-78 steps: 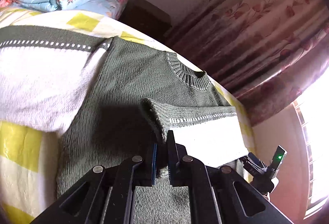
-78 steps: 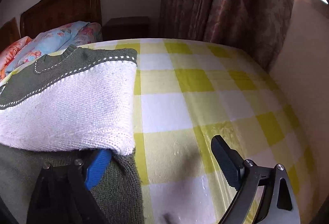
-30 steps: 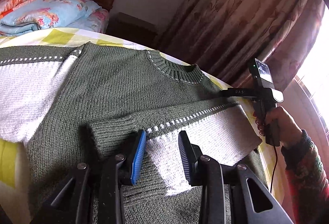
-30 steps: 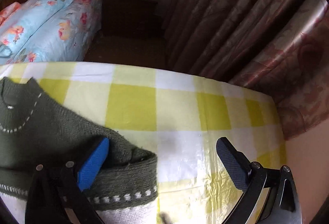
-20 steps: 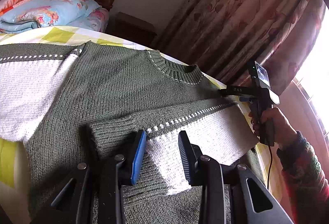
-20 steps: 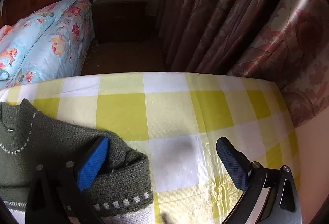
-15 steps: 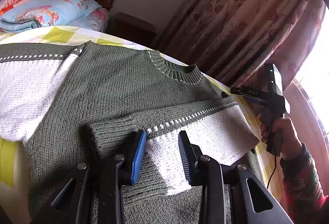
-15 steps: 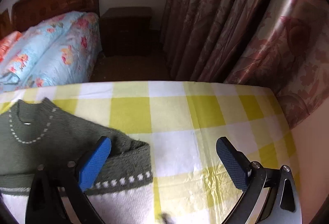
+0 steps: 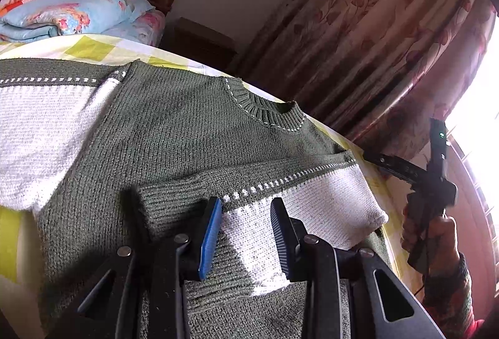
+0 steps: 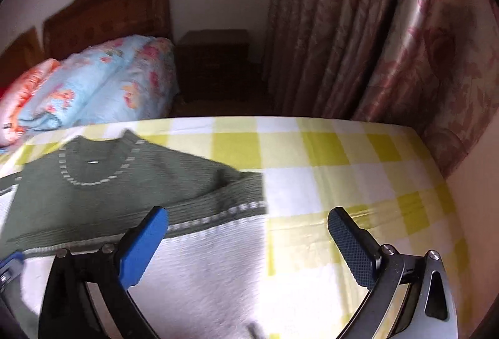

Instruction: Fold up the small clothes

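The green sweater point(image 9: 174, 133) is lying flat on the yellow checked bedsheet point(image 10: 312, 149), with its collar point(image 9: 265, 108) pointing to the upper right of the left wrist frame. One sleeve, the folded sleeve point(image 9: 296, 192), is already lying across the chest: its green cuff end is sitting in the lower centre of the frame and its white part is running to the right edge of the body. The other sleeve, the spread sleeve point(image 9: 40, 133), is still stretching out to the left side of the frame, its long axis going almost straight left from the shoulder.

The left gripper point(image 9: 246, 233) is hovering just above the folded sleeve, near the line where green is changing to white. Its jaws are standing apart and are holding nothing; the knit is showing between them.

In the right wrist frame the sweater is filling the left half, and the folded sleeve's white part point(image 10: 199, 270) is passing under the lower centre. The right gripper point(image 10: 246, 242) is wide open and empty, one finger point(image 10: 143, 245) above the sweater and the other above bare sheet. This view is blurred, so I cannot tell if it is touching the cloth.

I judge the coming move is turning on the spread sleeve. It is lying to the left of both grippers, and the left gripper is clearly the nearer one, so it is probably the one to reach for that cuff.
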The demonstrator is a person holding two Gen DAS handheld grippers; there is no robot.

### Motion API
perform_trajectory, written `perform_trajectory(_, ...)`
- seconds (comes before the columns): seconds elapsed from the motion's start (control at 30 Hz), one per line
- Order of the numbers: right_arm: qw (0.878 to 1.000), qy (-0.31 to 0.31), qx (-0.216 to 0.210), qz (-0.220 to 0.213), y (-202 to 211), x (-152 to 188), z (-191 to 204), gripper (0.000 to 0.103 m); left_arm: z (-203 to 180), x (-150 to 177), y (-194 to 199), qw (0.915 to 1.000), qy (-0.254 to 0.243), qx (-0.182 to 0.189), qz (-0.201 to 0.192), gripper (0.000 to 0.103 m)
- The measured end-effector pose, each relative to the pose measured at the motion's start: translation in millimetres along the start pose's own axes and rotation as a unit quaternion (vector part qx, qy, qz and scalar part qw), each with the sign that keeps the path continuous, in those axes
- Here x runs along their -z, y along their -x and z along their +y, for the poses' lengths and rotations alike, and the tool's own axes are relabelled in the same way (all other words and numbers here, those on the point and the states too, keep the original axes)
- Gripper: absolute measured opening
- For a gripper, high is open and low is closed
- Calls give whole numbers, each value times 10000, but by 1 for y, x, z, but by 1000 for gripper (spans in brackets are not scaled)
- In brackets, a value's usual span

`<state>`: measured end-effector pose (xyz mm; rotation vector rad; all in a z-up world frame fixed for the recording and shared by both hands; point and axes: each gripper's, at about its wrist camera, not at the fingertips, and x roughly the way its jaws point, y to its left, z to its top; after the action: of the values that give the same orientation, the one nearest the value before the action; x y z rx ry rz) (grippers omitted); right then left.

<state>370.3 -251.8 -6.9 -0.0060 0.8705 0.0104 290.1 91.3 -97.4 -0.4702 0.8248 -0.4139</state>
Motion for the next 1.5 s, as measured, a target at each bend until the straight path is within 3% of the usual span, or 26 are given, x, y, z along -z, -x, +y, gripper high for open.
perform_trajectory(0.07, 9973, 294, -674, 30, 10, 16, 18, 103, 0, 0, 0, 10000, 3, 1, -2, 33)
perform_trajectory(0.13, 9938, 478, -965, 262, 1, 35, 27, 103, 0, 0, 1, 10000, 26, 25, -6, 33)
perform_trajectory(0.2, 9950, 504, -627, 596, -22, 51, 22, 103, 1, 0, 1, 10000, 56, 69, -4, 33)
perform_trajectory(0.23, 9966, 388, -526, 509, -27, 54, 13, 103, 1, 0, 2, 10000, 60, 69, -8, 33)
perform_trajectory(0.3, 9958, -227, -599, 652, -25, 53, -4, 103, 2, 1, 3, 9999, 76, 82, -11, 33)
perform_trajectory(0.33, 9967, -334, -439, 593, -16, 54, -5, 103, 3, 1, 3, 9999, 89, 90, -16, 33)
perform_trajectory(0.4, 9982, -193, -536, 170, 8, 58, 5, 103, 3, 1, 4, 9999, 109, 98, -21, 33)
perform_trajectory(0.53, 9953, 612, -643, -399, 36, 77, 48, 103, 3, 0, 4, 9999, 113, 101, -19, 33)
perform_trajectory(0.63, 9926, 859, -819, 256, 10, 94, 64, 103, 4, 0, 5, 9998, 141, 144, -6, 33)
perform_trajectory(0.73, 9944, 554, -863, 274, 5, 91, 52, 103, 15, 0, 12, 9980, 459, 434, 88, 33)
perform_trajectory(0.8, 9940, 728, -783, 232, 5, 95, 55, 103, 37, 5, 36, 9922, 1109, 565, -96, 33)
perform_trajectory(0.87, 9947, 740, -696, 178, 9, 99, 58, 103, 68, 12, 73, 9829, 1629, 606, -614, 33)
perform_trajectory(0.97, 9948, 707, -716, 166, 9, 98, 55, 103, 123, 16, 137, 9652, 2102, 153, -1551, 34)
perform_trajectory(1.07, 9950, 692, -708, 147, 13, 99, 55, 103, 192, 23, 195, 9260, 2989, -430, -2267, 34)
perform_trajectory(1.13, 9951, 678, -711, 141, 14, 98, 55, 103, 235, 25, 221, 9003, 3509, -841, -2435, 34)
perform_trajectory(1.2, 9950, 671, -720, 138, 13, 98, 55, 103, 269, 23, 236, 8857, 3743, -1153, -2494, 34)
perform_trajectory(1.23, 9951, 670, -721, 136, 13, 98, 55, 103, 281, 20, 240, 8838, 3782, -1244, -2455, 34)
perform_trajectory(1.33, 9951, 670, -721, 138, 13, 98, 55, 103, 301, 3, 237, 8939, 3671, -1157, -2297, 34)
perform_trajectory(1.4, 9950, 669, -723, 138, 13, 98, 55, 103, 307, -6, 232, 8960, 3635, -1238, -2231, 34)
perform_trajectory(1.43, 9950, 669, -722, 137, 13, 98, 55, 103, 310, -10, 229, 8944, 3644, -1358, -2211, 31)
perform_trajectory(1.5, 9951, 670, -720, 137, 13, 98, 55, 103, 314, -16, 223, 8914, 3669, -1590, -2133, 17)
